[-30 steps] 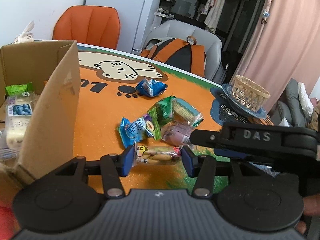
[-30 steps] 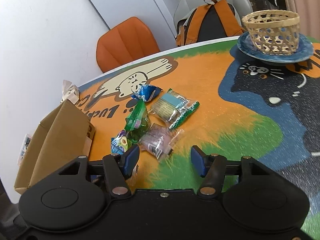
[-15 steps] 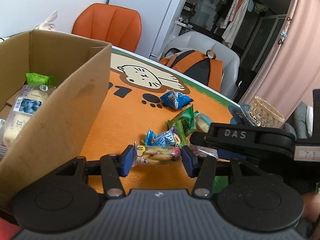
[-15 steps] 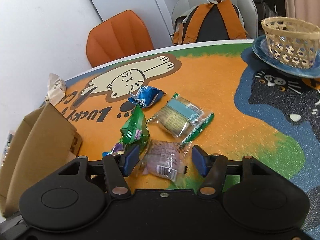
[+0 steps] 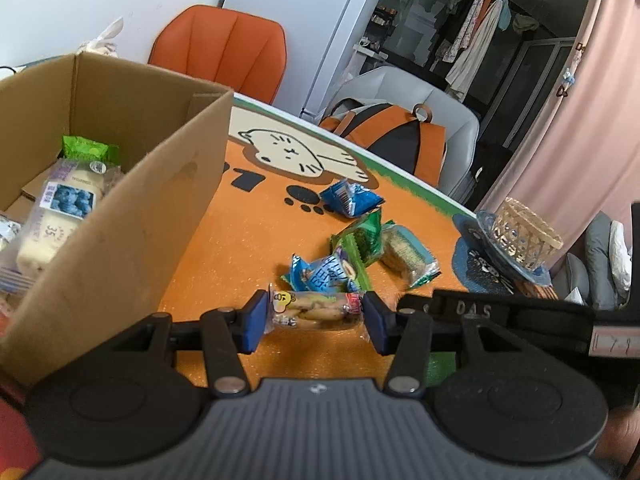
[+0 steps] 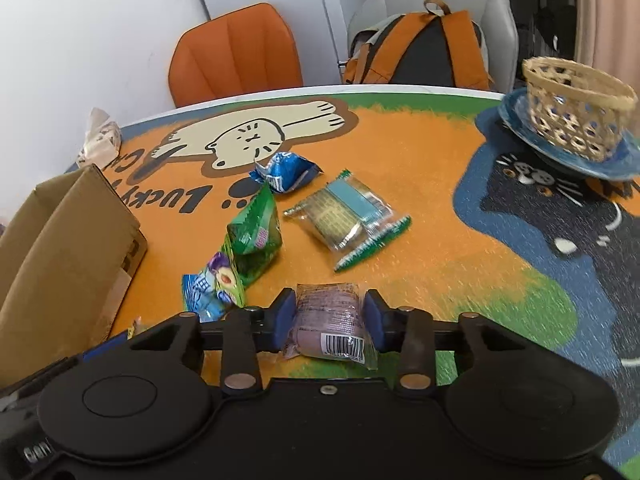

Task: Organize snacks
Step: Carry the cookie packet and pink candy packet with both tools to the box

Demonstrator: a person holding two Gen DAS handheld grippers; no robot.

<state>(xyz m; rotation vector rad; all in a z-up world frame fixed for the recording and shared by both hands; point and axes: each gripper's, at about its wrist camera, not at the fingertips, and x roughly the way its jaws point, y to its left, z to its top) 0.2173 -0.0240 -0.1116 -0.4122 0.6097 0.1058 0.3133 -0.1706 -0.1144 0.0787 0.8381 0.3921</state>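
Note:
My left gripper [image 5: 314,316] is shut on a clear packet of biscuits [image 5: 316,312], held above the table beside the open cardboard box [image 5: 120,208]. The box holds several snacks, among them a blueberry bread pack [image 5: 60,208]. My right gripper [image 6: 330,318] is shut on a purple snack packet [image 6: 330,320] low over the table. On the table lie a blue packet [image 6: 286,171], a green packet [image 6: 256,236], a cracker pack [image 6: 346,216] and a small blue-green packet [image 6: 212,286]. The box corner shows in the right wrist view [image 6: 60,256].
A woven basket [image 6: 576,108] sits on a blue plate [image 6: 624,156] at the table's far right. An orange chair [image 5: 224,52] and a grey chair with an orange backpack [image 5: 392,136] stand behind the table. A crumpled bag [image 6: 100,140] lies at the far left edge.
My left gripper has lifted the biscuit packet and moved left towards the box. My right gripper has moved forward and closed on the purple packet.

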